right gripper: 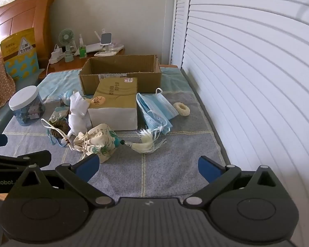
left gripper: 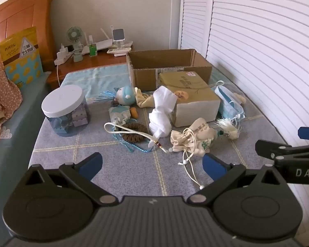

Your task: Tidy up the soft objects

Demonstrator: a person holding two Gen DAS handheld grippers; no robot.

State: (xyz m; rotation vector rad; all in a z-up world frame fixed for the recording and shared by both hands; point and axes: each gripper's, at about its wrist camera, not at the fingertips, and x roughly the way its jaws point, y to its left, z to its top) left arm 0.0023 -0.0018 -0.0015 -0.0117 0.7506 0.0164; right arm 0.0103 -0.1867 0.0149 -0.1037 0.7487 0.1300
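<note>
Soft things lie scattered on a grey checked mat [left gripper: 134,175]: a cream drawstring pouch [left gripper: 193,138] with a tassel [left gripper: 229,128], a white cloth [left gripper: 161,113], blue face masks [left gripper: 229,103], a blue plush toy [left gripper: 125,95], a small patterned pouch [left gripper: 118,114] and a brown scrunchie [left gripper: 134,134]. An open cardboard box [left gripper: 169,68] stands behind them. In the right wrist view I see the pouch [right gripper: 101,142], masks [right gripper: 156,107], a cream scrunchie [right gripper: 182,109] and the box [right gripper: 121,74]. My left gripper [left gripper: 152,165] and right gripper [right gripper: 147,167] are open and empty, just short of the pile.
A packaged box [left gripper: 195,103] sits amid the pile. A clear jar with a white lid [left gripper: 64,111] stands at left. A louvred door [left gripper: 257,61] runs along the right. A nightstand [left gripper: 92,61] with gadgets and a yellow bag [left gripper: 20,55] are behind.
</note>
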